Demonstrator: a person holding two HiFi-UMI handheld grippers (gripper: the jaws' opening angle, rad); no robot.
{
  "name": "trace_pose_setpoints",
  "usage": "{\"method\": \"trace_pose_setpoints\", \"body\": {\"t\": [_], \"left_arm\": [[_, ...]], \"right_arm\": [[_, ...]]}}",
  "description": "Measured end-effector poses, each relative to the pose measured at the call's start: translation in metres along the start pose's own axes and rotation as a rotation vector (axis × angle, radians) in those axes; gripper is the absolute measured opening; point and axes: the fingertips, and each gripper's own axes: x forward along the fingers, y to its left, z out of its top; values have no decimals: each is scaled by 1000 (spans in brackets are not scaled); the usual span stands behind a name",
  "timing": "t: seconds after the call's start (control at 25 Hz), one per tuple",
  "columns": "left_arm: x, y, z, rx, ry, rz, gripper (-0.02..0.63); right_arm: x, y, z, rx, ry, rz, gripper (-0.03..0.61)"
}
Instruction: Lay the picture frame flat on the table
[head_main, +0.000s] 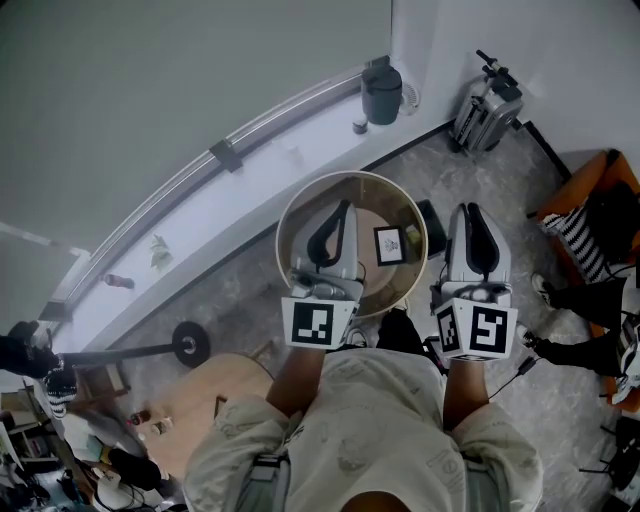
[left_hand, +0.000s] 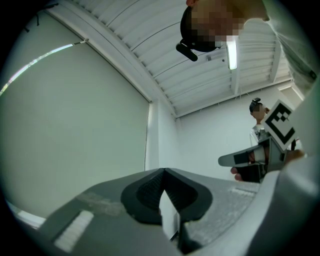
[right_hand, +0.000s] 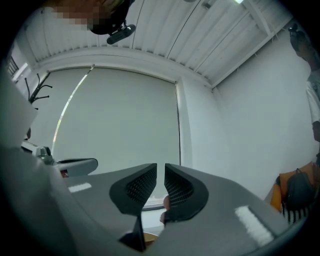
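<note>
frame (head_main: 390, 244): small and square, with a dark border and a pale mount. It sits on the round worktop (head_main: 300, 215), right of centre.
lie: its whole face shows to the head view. I cannot tell whether it lies flat or leans back on a stand, so the scene fits a frame already laid down as well as one still propped.
left hand-held gripper (left_hand: 163, 170): clenched, tips meeting with nothing between them. It hangs over the worktop just left of the frame, clear of it.
right hand-held gripper (right_hand: 160, 167): jaws a narrow slit apart and empty. It is off the worktop's right rim, apart from the frame.
handling: probably light and stiff. The front is likely glazed, so slick and breakable, and a thin stand at the back could fold or catch.
hold: best taken on the border, pinched across its thickness at an edge. Keep the pads off the face, and use gentle pressure so it neither skids nor drops hard.
</note>
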Motion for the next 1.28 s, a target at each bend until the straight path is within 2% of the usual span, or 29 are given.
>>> {"method": "trace_pose_setpoints", "body": {"t": [0.4,1.28], "left_arm": [[0,-4,4,-4,-4,-12,3],[-5,-14,11,5,-16,-28,3]], "right_arm": [[-4,-2,3,-8,-9,-20,2],[-12,-1,2,-53,-3,-16,2]]}}
